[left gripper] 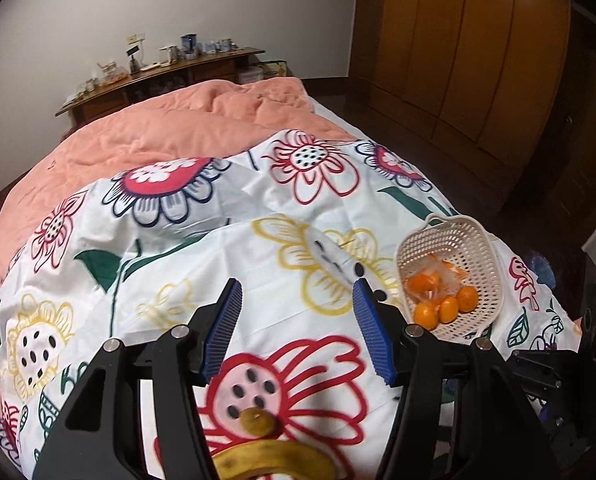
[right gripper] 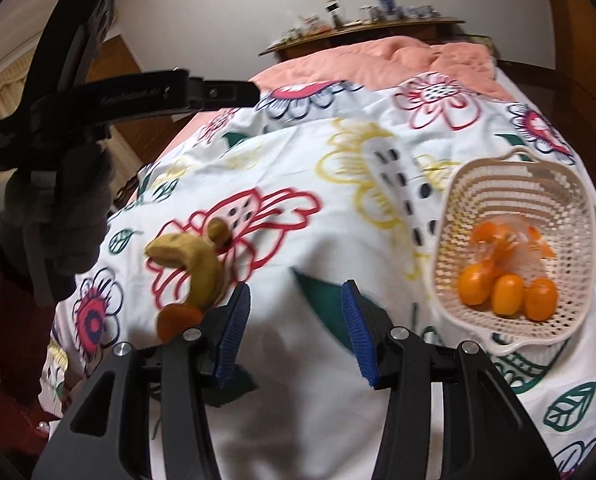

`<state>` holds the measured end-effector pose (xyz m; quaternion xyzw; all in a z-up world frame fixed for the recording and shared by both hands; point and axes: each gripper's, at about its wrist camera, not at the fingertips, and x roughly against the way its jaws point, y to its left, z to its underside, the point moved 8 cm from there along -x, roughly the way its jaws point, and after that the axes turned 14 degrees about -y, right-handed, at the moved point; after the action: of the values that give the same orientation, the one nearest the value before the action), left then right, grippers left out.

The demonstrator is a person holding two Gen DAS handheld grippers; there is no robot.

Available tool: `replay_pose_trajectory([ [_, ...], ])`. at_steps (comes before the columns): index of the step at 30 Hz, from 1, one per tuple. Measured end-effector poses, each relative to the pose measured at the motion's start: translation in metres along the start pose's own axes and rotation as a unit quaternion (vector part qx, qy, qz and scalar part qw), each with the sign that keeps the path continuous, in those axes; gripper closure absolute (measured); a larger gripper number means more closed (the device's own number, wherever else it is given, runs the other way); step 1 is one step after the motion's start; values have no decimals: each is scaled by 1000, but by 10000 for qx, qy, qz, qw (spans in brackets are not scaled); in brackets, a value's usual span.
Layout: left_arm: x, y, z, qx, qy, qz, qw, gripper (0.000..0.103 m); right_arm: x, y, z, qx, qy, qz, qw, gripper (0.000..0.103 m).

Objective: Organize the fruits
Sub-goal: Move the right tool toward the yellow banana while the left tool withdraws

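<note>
A white perforated basket [left gripper: 486,248] [right gripper: 578,216] sits on the flowered bedsheet and holds several small oranges [left gripper: 446,306] [right gripper: 506,292] and a clear bag. A spotted yellow banana [left gripper: 273,462] [right gripper: 197,264] lies on the sheet with a small brownish fruit [left gripper: 255,422] [right gripper: 219,230] beside it and an orange fruit [right gripper: 175,320] at its near end. My left gripper [left gripper: 298,308] is open and empty above the sheet, just beyond the banana. My right gripper [right gripper: 295,304] is open and empty, between the banana and the basket.
The flowered sheet [left gripper: 257,240] covers a bed with an orange quilt [left gripper: 177,128] behind it. A cluttered wooden shelf [left gripper: 157,76] stands at the wall. A wooden wardrobe [left gripper: 458,40] is at the right. The left gripper's body [right gripper: 77,100] and gloved hand fill the right view's left side.
</note>
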<state>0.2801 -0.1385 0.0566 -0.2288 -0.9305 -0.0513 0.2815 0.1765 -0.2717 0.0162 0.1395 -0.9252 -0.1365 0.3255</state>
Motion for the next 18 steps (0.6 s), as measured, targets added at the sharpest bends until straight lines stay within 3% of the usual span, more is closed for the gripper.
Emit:
replay_pose_trajectory([
  [18,16,57,40,466,97,-311,9984,44,-19,68,22,441,613,-575,9955,55],
])
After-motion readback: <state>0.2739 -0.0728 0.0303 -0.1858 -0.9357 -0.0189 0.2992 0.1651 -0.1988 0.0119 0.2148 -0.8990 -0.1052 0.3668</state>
